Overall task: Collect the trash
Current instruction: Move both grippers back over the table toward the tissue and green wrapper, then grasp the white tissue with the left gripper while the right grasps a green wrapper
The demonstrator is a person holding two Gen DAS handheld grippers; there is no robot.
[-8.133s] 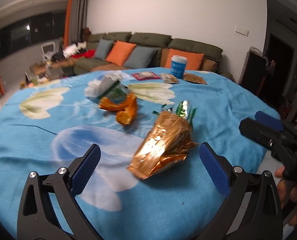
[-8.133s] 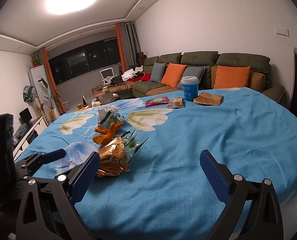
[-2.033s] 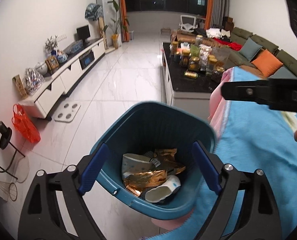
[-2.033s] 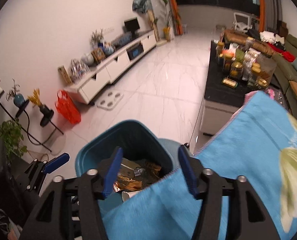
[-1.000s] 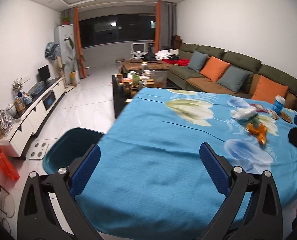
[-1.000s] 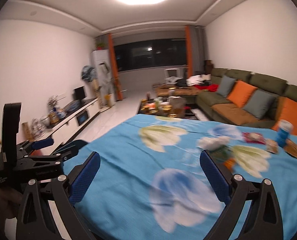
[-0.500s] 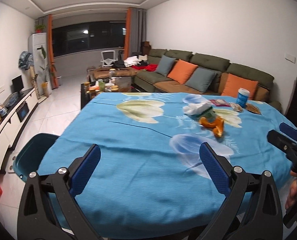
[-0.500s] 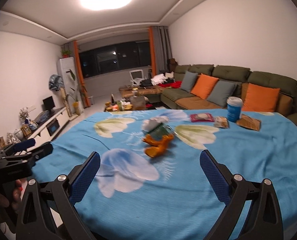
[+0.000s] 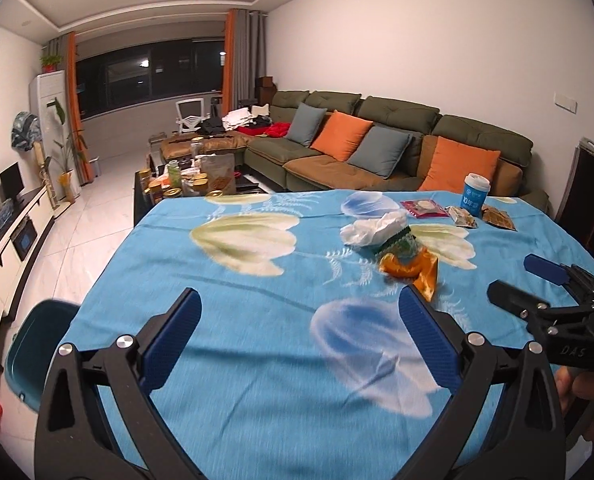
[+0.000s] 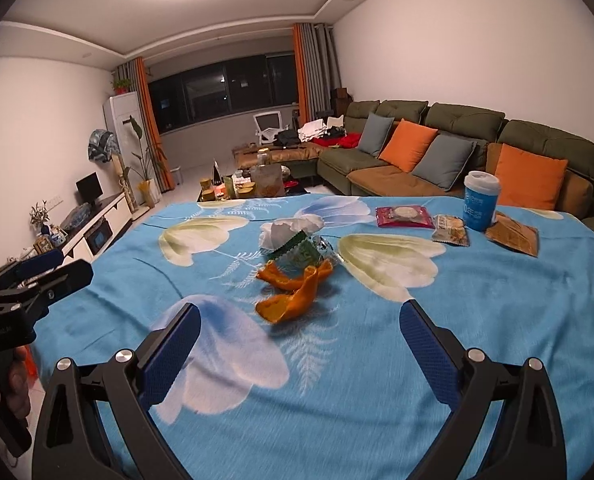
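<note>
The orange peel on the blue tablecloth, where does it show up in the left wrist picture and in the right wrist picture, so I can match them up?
Left wrist: the orange peel lies right of centre, just above the tip of the right-hand finger, below the white tissue.
Right wrist: the peel lies near the middle, between the two fingers and beyond them.
Shared landmark: the blue cup at the table's far right, before the sofa.
</note>
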